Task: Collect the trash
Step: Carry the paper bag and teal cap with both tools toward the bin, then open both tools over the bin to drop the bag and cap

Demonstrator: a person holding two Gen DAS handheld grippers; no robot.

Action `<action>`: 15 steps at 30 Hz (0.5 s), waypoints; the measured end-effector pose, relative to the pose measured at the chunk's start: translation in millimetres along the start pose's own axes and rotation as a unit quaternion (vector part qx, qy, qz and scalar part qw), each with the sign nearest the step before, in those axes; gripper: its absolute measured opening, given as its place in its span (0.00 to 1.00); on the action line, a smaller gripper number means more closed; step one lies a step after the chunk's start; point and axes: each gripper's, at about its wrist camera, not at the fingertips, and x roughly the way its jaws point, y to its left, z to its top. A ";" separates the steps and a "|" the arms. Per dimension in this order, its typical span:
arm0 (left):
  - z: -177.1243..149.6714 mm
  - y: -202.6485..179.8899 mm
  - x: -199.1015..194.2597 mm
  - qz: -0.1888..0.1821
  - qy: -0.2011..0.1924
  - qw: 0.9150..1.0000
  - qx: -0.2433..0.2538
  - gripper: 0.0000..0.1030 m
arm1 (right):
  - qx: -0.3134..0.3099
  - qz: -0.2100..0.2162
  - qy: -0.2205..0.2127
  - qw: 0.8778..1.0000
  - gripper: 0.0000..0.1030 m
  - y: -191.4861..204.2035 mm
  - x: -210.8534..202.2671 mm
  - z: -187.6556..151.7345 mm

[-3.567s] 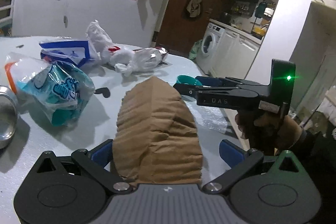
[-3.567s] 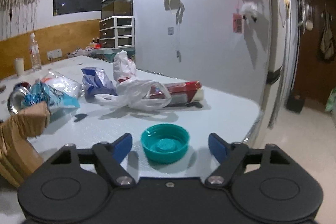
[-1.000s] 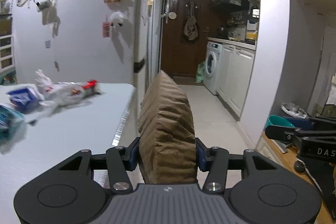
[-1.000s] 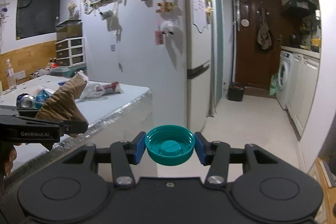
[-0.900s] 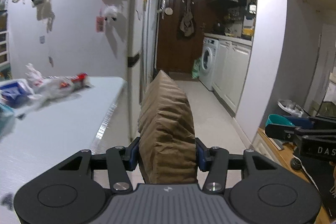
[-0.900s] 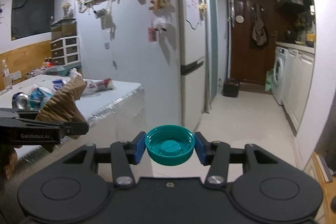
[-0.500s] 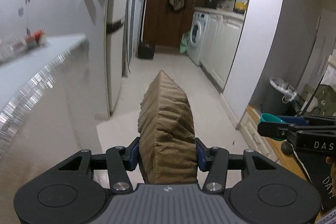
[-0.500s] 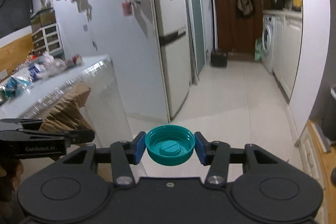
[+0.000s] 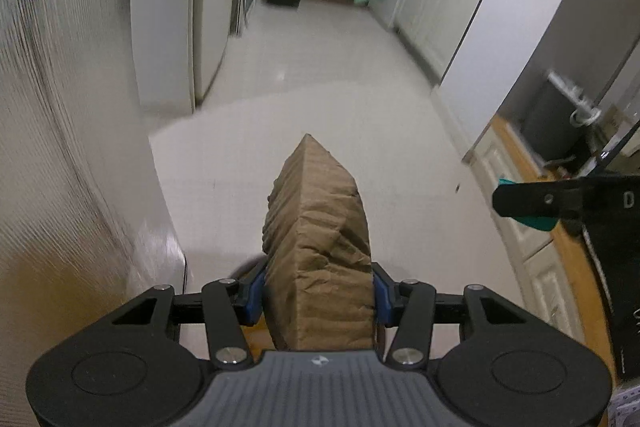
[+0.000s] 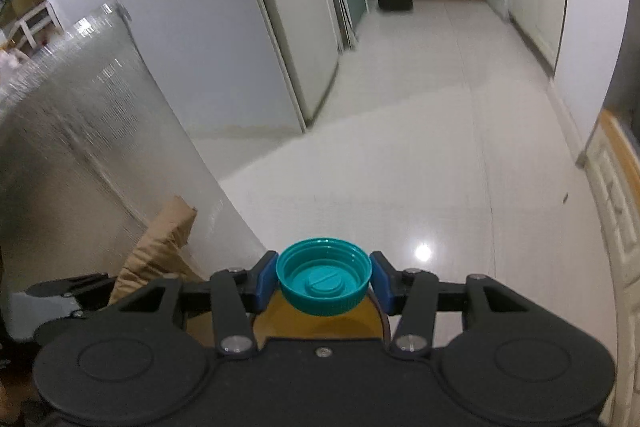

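A: status on the trash run?

B: carry-to-bin step, by my read. My left gripper (image 9: 318, 293) is clamped on the crumpled brown paper bag (image 9: 320, 227), blue pads pressing both sides, bag sticking out forward over the white floor (image 9: 360, 87). My right gripper (image 10: 324, 285) is clenched on the teal screw cap (image 10: 324, 279), open side up, pads on its rim

A: where's the bin?

B: not confirmed. Both wrist views show a yellowish round area with a dark rim (image 10: 382, 311) directly under the fingers, mostly hidden by the gripper bodies. I judge that's the bin mouth, can't say for sure. Ribbed silver counter side (image 9: 60, 107) is close on my left

A: next move?

B: line each load up over that opening, then let go. The bag is light and bulky, so it may catch on the rim or hang on a pad; it wants a wide release straight above. The cap is small and could bounce out or roll off across the tile if it clips the edge

A: any readable text?

B: little. A lone "D" on the side of the right gripper in the left view, rest cut off at the frame edge. Small logo mark (image 9: 320, 361) on my left gripper's body, no letters legible. Papers on the fridge (image 10: 296, 27) are too blurred to read
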 end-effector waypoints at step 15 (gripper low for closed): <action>-26.9 47.9 123.1 -0.003 0.116 0.993 -0.014 0.51 | 0.040 -0.024 0.135 0.990 0.49 -9.5 144.4 -43.1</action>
